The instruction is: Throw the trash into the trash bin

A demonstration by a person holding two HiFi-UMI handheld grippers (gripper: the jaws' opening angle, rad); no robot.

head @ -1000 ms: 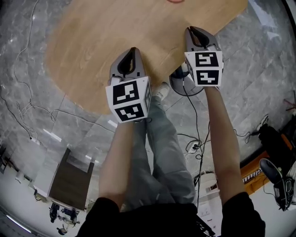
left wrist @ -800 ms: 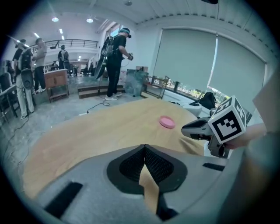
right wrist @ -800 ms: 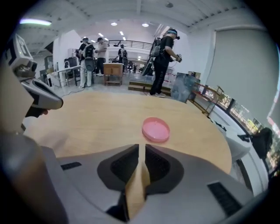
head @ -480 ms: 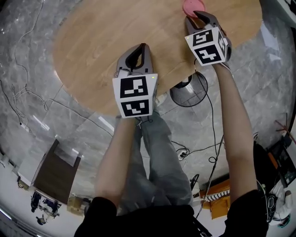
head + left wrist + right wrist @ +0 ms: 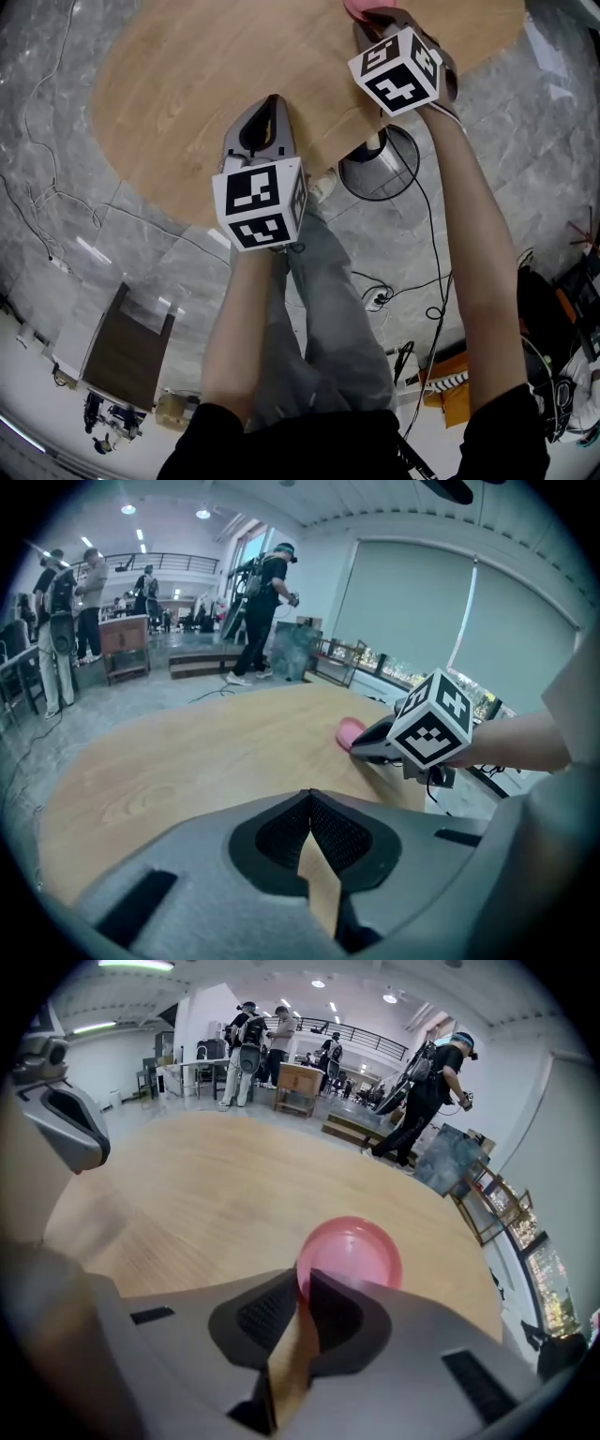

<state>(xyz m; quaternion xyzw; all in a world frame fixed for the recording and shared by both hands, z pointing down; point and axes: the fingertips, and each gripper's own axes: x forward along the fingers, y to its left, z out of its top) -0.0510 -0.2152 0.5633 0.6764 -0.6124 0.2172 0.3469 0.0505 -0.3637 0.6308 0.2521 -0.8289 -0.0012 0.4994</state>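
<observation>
Right gripper [image 5: 305,1283]: jaws closing, nearly together, pinching the near rim of the pink dish [image 5: 352,1251]. The rim sits right between the jaw tips, and both pads look to be in contact with it. The rest of the dish extends from the tips toward 1 o'clock in the right gripper view. The dish lies flat on the wooden table [image 5: 206,84].

Head view: the dish is at the very top of frame, about 12–1 o'clock, near the far edge of the table and mostly cut off by the frame border. The right gripper's tips are on it, pointing steeply down, and the marker cube trails back toward 5 o'clock.

Left gripper [image 5: 310,797]: jaws fully together, nothing between them. It hangs over the near part of the table, well apart from the dish. The dish is at its 1 o'clock in the left gripper view, with the right gripper just behind it.

Trash bin [image 5: 380,178]: black, round, open-topped, standing on the grey floor just beside the table's near edge. In the head view it is at 6 o'clock from the right gripper and 3 o'clock from the left gripper. The dish is not in it yet.
</observation>
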